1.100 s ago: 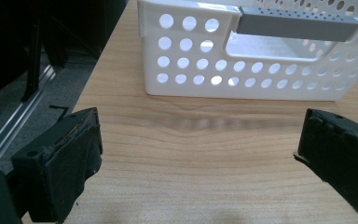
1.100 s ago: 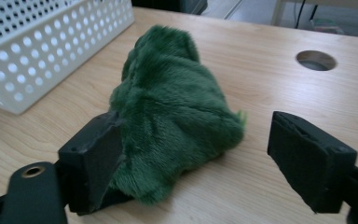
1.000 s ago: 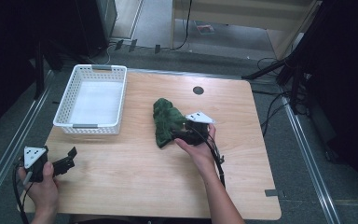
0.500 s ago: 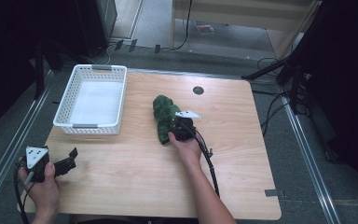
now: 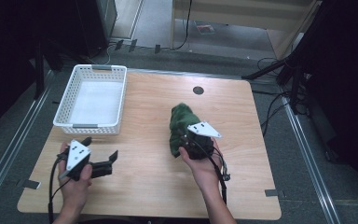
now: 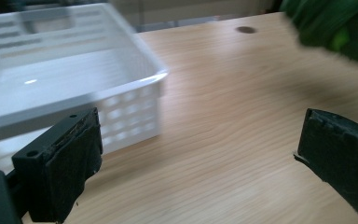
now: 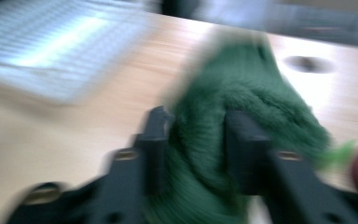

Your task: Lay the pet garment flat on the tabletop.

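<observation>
A crumpled green cloth (image 5: 181, 119) lies on the wooden table (image 5: 144, 186), right of centre. My right gripper (image 5: 183, 141) sits at its near end. In the right gripper view a thick fold of the cloth (image 7: 242, 93) bulges between the two jaws of this gripper (image 7: 193, 135) and the pads press on it. Those jaws have just been opening a little, with the cloth still between them. My left gripper (image 5: 101, 148) hovers over the front left of the table, open with nothing between its jaws (image 6: 200, 154). The cloth (image 6: 340, 28) is far off to its right.
A white plastic basket (image 5: 91, 126) stands at the back left of the table with nothing in it, close to the left gripper (image 6: 74, 102). A dark round hole (image 5: 198, 90) marks the table's far side. Cables and stands lie on the floor to the right.
My left hand has moved right and up from the table's corner to in front of the basket. My right gripper has taken hold of the cloth and shifted it slightly right and nearer.
</observation>
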Available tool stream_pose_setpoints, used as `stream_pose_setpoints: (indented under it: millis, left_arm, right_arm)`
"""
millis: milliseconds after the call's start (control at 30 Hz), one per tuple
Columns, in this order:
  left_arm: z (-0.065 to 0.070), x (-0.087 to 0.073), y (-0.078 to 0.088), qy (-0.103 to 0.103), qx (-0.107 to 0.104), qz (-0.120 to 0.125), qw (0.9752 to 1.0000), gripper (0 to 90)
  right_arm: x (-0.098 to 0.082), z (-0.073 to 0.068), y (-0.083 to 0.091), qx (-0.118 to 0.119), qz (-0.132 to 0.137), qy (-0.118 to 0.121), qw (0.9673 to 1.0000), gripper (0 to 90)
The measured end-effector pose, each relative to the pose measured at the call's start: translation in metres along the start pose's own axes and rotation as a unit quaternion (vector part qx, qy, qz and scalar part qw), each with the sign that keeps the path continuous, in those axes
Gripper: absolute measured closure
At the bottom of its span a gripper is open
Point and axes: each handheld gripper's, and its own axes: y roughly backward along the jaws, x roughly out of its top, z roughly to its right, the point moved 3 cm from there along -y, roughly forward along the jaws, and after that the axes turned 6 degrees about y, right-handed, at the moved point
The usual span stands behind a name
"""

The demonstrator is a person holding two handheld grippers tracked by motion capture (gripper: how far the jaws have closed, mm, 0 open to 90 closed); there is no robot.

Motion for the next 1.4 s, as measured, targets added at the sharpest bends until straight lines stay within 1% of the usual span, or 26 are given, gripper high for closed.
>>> stream_pose_setpoints:
  millis: [33, 67, 100, 133, 200, 233, 300, 333, 400, 467, 567, 667, 767, 833, 867, 933, 967, 1000, 1033, 1133, 1200, 1233, 1267, 1333, 1367, 1400]
  left_arm:
    - [0.006, 0.002, -0.005, -0.002, -0.010, -0.002, 0.9999, 0.0]
    - [0.012, 0.002, -0.009, 0.000, -0.018, -0.004, 0.9998, 0.0]
    - [0.016, 0.002, -0.013, 0.000, -0.025, -0.008, 0.9997, 0.0]
    - [0.019, 0.002, -0.015, 0.001, -0.032, -0.010, 0.9994, 0.0]
    - [0.029, -0.001, -0.021, 0.004, -0.059, -0.018, 0.9981, 0.0]
    - [0.033, -0.003, -0.024, -0.001, -0.071, -0.025, 0.9972, 0.0]
    - [0.042, -0.009, -0.030, -0.009, -0.092, -0.043, 0.9948, 0.0]
    - [0.046, -0.011, -0.032, -0.013, -0.100, -0.049, 0.9937, 0.1]
    - [0.054, -0.016, -0.035, -0.011, -0.104, -0.055, 0.9930, 5.8]
    - [0.063, -0.021, -0.036, -0.014, -0.111, -0.062, 0.9918, 11.8]
    - [0.080, -0.027, -0.038, -0.032, -0.143, -0.077, 0.9862, 12.9]
    - [0.095, -0.037, -0.040, -0.044, -0.168, -0.097, 0.9800, 12.8]
    - [0.107, -0.046, -0.044, -0.066, -0.172, -0.116, 0.9760, 13.1]
    - [0.111, -0.050, -0.047, -0.072, -0.168, -0.126, 0.9751, 14.2]
    - [0.111, -0.050, -0.049, -0.071, -0.163, -0.129, 0.9755, 15.9]
    - [0.112, -0.051, -0.050, -0.070, -0.154, -0.134, 0.9765, 25.4]
    - [0.111, -0.052, -0.054, -0.070, -0.150, -0.144, 0.9757, 29.8]
    - [0.111, -0.052, -0.055, -0.067, -0.147, -0.150, 0.9754, 35.5]
    - [0.111, -0.053, -0.057, -0.067, -0.142, -0.155, 0.9754, 39.5]
    - [0.108, -0.052, -0.060, -0.074, -0.138, -0.162, 0.9743, 47.1]
    - [0.106, -0.052, -0.061, -0.081, -0.127, -0.164, 0.9748, 53.0]
    - [0.106, -0.052, -0.061, -0.081, -0.127, -0.164, 0.9748, 56.8]
    - [0.101, -0.052, -0.062, -0.084, -0.126, -0.168, 0.9742, 63.0]
    - [0.100, -0.052, -0.062, -0.081, -0.129, -0.168, 0.9740, 70.8]
    - [0.096, -0.050, -0.061, -0.076, -0.150, -0.174, 0.9702, 73.0]
    - [0.093, -0.049, -0.060, -0.070, -0.159, -0.175, 0.9692, 75.0]
  right_arm:
    - [0.001, -0.003, 0.004, 0.041, 0.007, -0.010, 0.9991, 49.9]
    - [0.002, -0.006, 0.010, 0.080, 0.018, -0.021, 0.9964, 46.6]
    - [0.004, -0.007, 0.015, 0.093, 0.029, -0.023, 0.9950, 45.5]
    - [0.006, -0.006, 0.020, 0.085, 0.036, -0.010, 0.9956, 44.8]
    - [0.006, 0.003, 0.027, 0.040, 0.036, 0.020, 0.9983, 44.9]
    - [0.003, 0.011, 0.027, 0.036, 0.032, 0.012, 0.9988, 44.8]
    - [-0.007, 0.026, 0.025, 0.052, 0.021, -0.018, 0.9983, 44.4]
    - [-0.013, 0.032, 0.022, 0.057, 0.010, -0.023, 0.9980, 44.5]
    - [-0.027, 0.037, 0.016, 0.078, -0.020, -0.016, 0.9966, 42.5]
    - [-0.040, 0.036, 0.013, 0.108, -0.044, -0.002, 0.9932, 41.1]
    - [-0.052, 0.035, 0.014, 0.152, -0.048, -0.004, 0.9871, 39.6]
    - [-0.061, 0.036, 0.017, 0.176, -0.057, 0.008, 0.9828, 37.7]
    - [-0.071, 0.038, 0.027, 0.196, -0.049, 0.031, 0.9788, 42.9]
    - [-0.079, 0.038, 0.030, 0.205, -0.045, 0.039, 0.9769, 49.2]
    - [-0.083, 0.036, 0.028, 0.205, -0.051, 0.052, 0.9760, 53.0]
    - [-0.089, 0.032, 0.024, 0.188, -0.069, 0.083, 0.9763, 66.8]
    - [-0.090, 0.031, 0.021, 0.177, -0.077, 0.093, 0.9767, 76.1]
    - [-0.090, 0.031, 0.020, 0.167, -0.076, 0.101, 0.9779, 80.9]
    - [-0.088, 0.031, 0.021, 0.161, -0.068, 0.098, 0.9797, 85.8]
    - [-0.073, 0.031, 0.028, 0.178, -0.026, 0.069, 0.9813, 90.0]
    - [-0.061, 0.029, 0.034, 0.196, 0.000, 0.049, 0.9794, 90.0]
    - [-0.061, 0.029, 0.034, 0.196, 0.000, 0.049, 0.9794, 90.0]
    - [-0.050, 0.024, 0.042, 0.209, 0.027, 0.045, 0.9764, 90.0]
    - [-0.046, 0.022, 0.044, 0.213, 0.034, 0.045, 0.9755, 90.0]
    - [-0.036, 0.014, 0.053, 0.216, 0.049, 0.063, 0.9732, 90.0]
    - [-0.033, 0.011, 0.056, 0.214, 0.051, 0.069, 0.9730, 90.0]
